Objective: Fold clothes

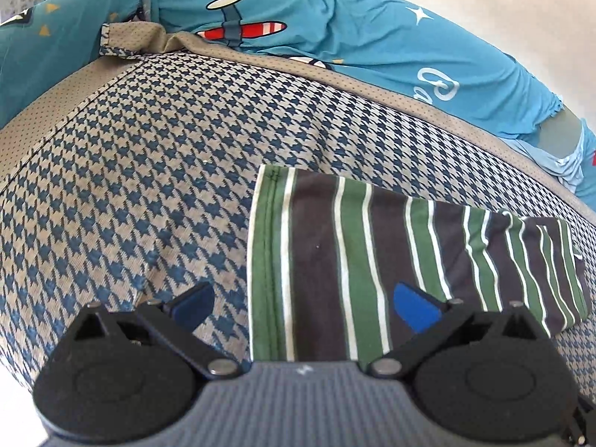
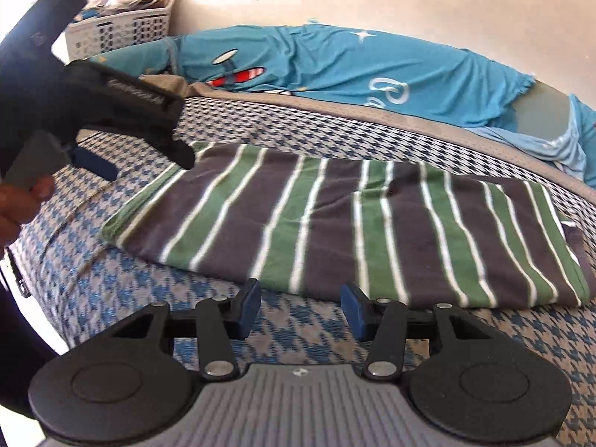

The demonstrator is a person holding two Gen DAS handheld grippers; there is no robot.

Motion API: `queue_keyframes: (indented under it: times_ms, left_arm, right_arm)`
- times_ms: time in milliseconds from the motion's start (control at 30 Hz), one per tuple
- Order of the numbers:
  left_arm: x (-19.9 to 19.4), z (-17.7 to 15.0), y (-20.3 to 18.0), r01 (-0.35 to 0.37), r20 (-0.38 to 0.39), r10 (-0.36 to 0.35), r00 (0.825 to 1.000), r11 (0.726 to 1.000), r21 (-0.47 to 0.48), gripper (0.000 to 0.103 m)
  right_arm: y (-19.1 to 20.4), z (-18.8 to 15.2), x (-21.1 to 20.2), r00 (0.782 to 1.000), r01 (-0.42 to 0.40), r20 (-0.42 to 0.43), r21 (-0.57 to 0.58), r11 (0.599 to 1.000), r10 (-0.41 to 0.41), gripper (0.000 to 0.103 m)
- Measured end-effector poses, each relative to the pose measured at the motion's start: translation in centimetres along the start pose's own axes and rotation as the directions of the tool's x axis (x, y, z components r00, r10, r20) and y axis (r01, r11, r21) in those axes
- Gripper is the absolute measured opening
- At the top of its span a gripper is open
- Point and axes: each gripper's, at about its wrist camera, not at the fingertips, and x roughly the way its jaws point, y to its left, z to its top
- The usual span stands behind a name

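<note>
We see the striped shirt (image 2: 346, 223) lying folded flat on the bed (image 2: 223, 126), filling the middle of the right wrist view and the lower right of the left wrist view. A blue sheet (image 2: 335, 59) bunches along the top of both frames, with a basket (image 2: 123, 29) at upper left.

Our right hand-held gripper (image 2: 301, 306) sits at the lower middle, its jaws partly spread with nothing between them, just short of the shirt's near edge. Our left hand-held gripper (image 1: 305, 303) has its jaws spread wide and empty, one finger over the bed cover, the other over the shirt's left portion; from the right wrist view it shows at upper left, by the shirt's far left corner.

We judge the shirt light, soft and limp: it will sag and slide on itself when lifted. We would pinch it at the hemmed left edge (image 1: 266, 260) and at the near edge, through all layers, so the fold keeps together.
</note>
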Motion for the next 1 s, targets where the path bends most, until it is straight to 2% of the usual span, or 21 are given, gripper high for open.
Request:
queue_keyframes:
  times_ms: [133, 300, 500, 800, 1000]
  left_arm:
    - [0.2, 0.1, 0.6, -0.038, 0.008, 0.038, 0.999, 0.999, -0.018, 0.103]
    - [0.2, 0.1, 1.5, -0.036, 0.011, 0.037, 0.999, 0.998, -0.056, 0.103]
    - [0.3, 0.4, 2.5, -0.034, 0.007, 0.035, 0.999, 0.993, -0.11, 0.103]
    - [-0.3, 1.0, 3.7, -0.013, 0.019, 0.016, 1.0, 0.986, -0.167, 0.103]
    - [0.0, 1.1, 4.2, 0.029, 0.005, -0.028, 1.0, 0.98, -0.199, 0.103]
  right_arm:
    - [3.0, 0.4, 0.6, 0.997, -0.075, -0.004, -0.08, 0.994, 0.075, 0.047]
    - [6.4, 1.3, 1.4, 0.991, -0.128, 0.006, -0.191, 0.973, 0.132, 0.047]
    - [9.3, 2.1, 2.9, 0.984, -0.171, -0.008, -0.268, 0.948, 0.176, 0.047]
    - [12.1, 2.6, 4.8, 0.984, -0.168, -0.016, -0.383, 0.908, 0.175, 0.047]
    - [13.4, 2.6, 5.7, 0.986, -0.147, 0.002, -0.447, 0.882, 0.165, 0.046]
